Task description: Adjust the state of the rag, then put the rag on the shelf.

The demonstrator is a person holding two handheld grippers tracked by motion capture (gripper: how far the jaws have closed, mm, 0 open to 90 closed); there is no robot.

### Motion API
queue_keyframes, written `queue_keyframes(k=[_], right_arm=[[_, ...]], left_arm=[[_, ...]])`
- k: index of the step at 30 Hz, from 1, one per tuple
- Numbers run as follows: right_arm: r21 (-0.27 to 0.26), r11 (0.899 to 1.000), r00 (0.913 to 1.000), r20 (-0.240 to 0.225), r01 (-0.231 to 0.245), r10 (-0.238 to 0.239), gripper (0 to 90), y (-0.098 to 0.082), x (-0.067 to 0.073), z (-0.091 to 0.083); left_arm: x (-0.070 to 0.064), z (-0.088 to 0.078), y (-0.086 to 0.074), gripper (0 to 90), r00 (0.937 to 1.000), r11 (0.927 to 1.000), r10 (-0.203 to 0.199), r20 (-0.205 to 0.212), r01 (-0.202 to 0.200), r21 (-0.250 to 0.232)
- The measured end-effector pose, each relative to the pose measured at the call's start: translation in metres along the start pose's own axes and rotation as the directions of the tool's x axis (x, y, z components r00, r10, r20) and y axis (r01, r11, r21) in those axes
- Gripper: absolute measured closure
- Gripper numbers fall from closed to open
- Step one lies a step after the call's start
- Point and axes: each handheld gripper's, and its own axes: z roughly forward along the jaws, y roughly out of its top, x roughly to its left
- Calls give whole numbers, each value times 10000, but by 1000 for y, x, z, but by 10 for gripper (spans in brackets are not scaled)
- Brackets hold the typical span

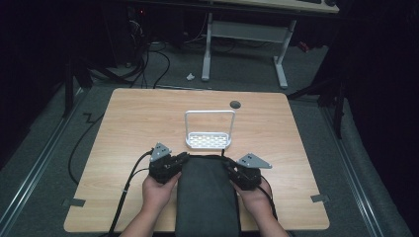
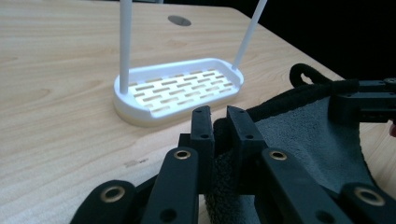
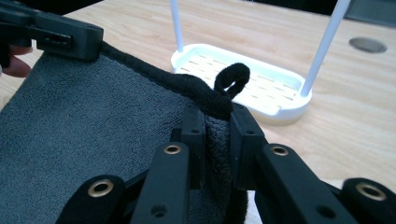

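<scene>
A dark grey towel (image 1: 206,197) with a black hem lies stretched between my two grippers near the table's front edge. My left gripper (image 1: 182,159) is shut on the towel's far left corner (image 2: 223,158). My right gripper (image 1: 230,167) is shut on the far right corner (image 3: 215,122), where a small black hanging loop (image 3: 233,77) sticks up. Just beyond the towel stands a white rack (image 1: 208,140) with a slotted base (image 2: 180,91) and a tall hoop-shaped rail (image 1: 209,113).
The wooden table (image 1: 138,118) has a round grommet hole (image 1: 235,104) at the back. Cables (image 1: 123,187) trail off its front left. A white desk frame (image 1: 242,34) stands on the carpet beyond.
</scene>
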Motion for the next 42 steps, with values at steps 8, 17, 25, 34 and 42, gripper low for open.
queue_keyframes(k=[8, 17, 25, 34, 42], right_arm=[[-182, 9997, 9998, 109, 142, -140, 794, 11, 1, -4], [-593, 9979, 9994, 243, 253, -239, 794, 24, 1, -5], [-1140, 9931, 9992, 304, 291, -258, 794, 39, 2, -12], [-1661, 9844, 9973, 552, 577, -491, 794, 63, 4, -22], [-2203, 9727, 9959, 685, 726, -588, 794, 88, 5, -32]], left_arm=[[-1, -3, 12, 817, 9999, 9997, 140, -69, -142, -212], [-4, -5, 26, 818, 9995, 9970, 257, -195, -271, -724], [-9, -15, 48, 819, 9985, 9900, 517, -196, -538, -1306], [-15, -27, 76, 821, 9959, 9747, 868, -235, -898, -2047], [-19, -39, 100, 822, 9934, 9583, 1095, -330, -1143, -2620]])
